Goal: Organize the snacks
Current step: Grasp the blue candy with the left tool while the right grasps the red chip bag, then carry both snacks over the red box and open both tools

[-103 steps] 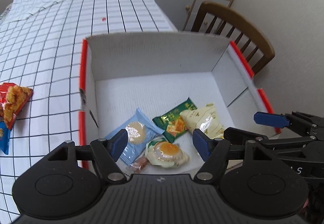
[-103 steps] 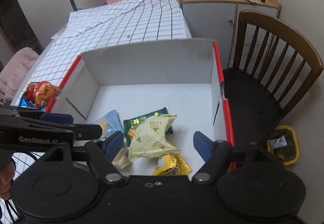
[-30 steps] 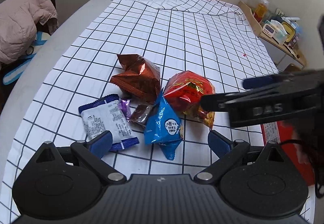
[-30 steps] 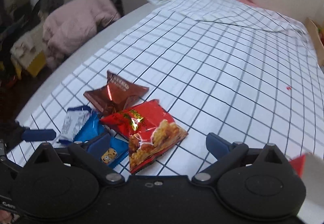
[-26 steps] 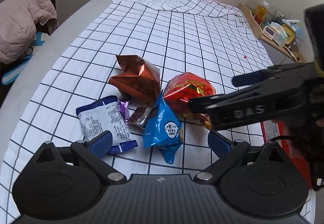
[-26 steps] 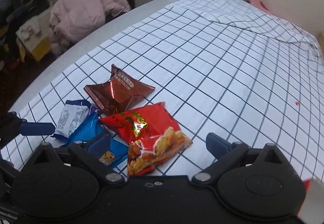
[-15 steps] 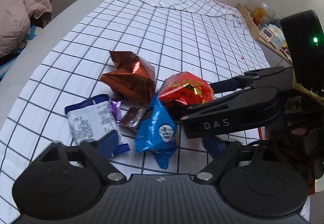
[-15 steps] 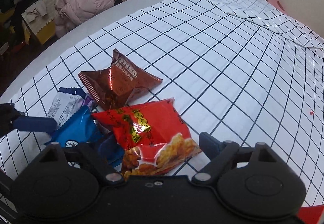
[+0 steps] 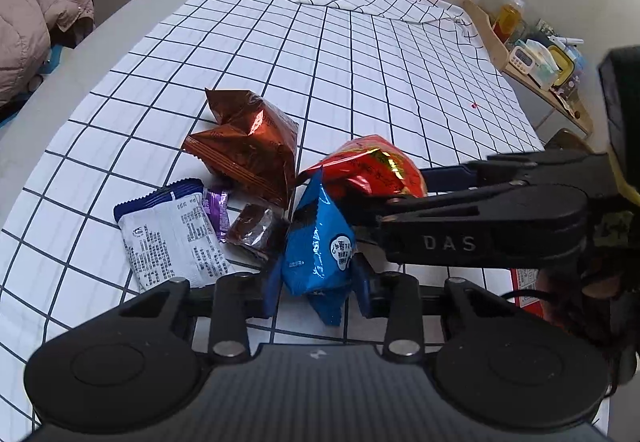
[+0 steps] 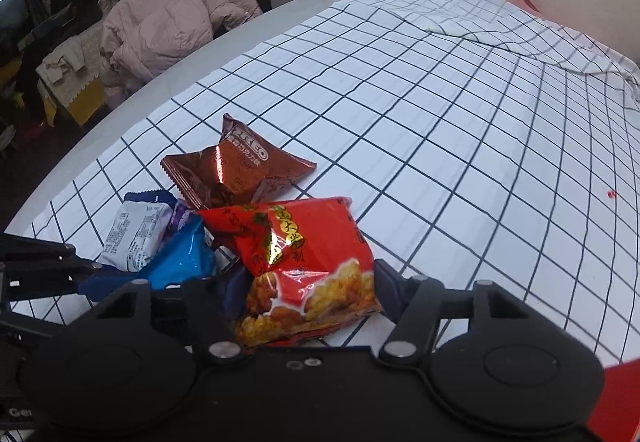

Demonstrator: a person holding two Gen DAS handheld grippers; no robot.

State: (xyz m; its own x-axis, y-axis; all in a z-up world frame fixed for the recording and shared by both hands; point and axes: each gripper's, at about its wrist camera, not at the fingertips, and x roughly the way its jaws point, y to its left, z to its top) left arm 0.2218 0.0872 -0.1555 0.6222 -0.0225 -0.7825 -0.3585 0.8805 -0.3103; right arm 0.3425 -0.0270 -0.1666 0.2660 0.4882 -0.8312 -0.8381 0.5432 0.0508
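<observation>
A small heap of snack packets lies on the checked tablecloth (image 9: 360,54). My left gripper (image 9: 316,288) has its jaws pressed on both sides of the blue packet (image 9: 318,242), which also shows in the right wrist view (image 10: 176,262). My right gripper (image 10: 308,294) has its jaws against both sides of the red snack bag (image 10: 300,254), also seen in the left wrist view (image 9: 368,166). A brown foil packet (image 9: 248,146) (image 10: 236,170), a white-and-blue packet (image 9: 172,238) (image 10: 136,230) and a small dark sweet (image 9: 252,228) lie beside them.
The red edge of the box (image 10: 616,402) shows at the lower right. A pink jacket (image 10: 168,18) hangs over a seat beyond the table's left edge. A shelf with small items (image 9: 540,58) stands at the far right.
Both grippers moved from the box to the heap of packets. In the last half second the left jaws closed on the blue packet and the right jaws closed on the red bag.
</observation>
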